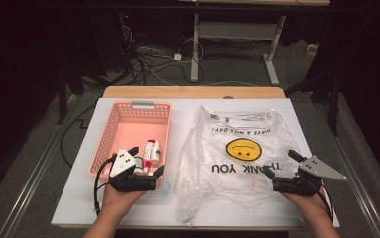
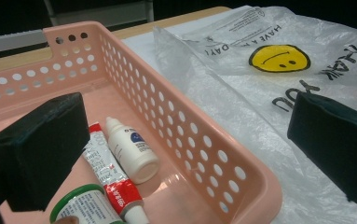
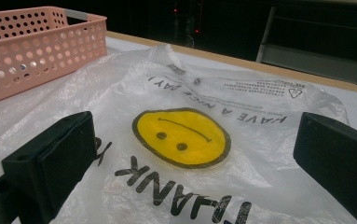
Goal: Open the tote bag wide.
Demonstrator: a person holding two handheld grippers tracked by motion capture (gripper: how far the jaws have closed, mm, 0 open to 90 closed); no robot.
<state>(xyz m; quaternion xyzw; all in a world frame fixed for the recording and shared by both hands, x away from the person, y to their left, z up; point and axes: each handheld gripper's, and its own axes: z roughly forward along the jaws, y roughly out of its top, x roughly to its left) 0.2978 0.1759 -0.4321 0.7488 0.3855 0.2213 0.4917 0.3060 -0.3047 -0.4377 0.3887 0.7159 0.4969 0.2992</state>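
Observation:
A pink perforated basket sits on the left of the white mat and holds a white dropper bottle, a red-and-white tube and a green-rimmed container. To its right lies a clear plastic bag printed with a yellow smiley and "THANK YOU". My left gripper hovers open over the basket's near right corner, one jaw inside the basket and one past its rim. At the bag's near right edge my right gripper is open, nothing between its jaws.
The white mat covers a wooden table. Beyond the far edge are a desk frame and cables on the floor. Bare mat lies in front of the basket and along the bag's right side.

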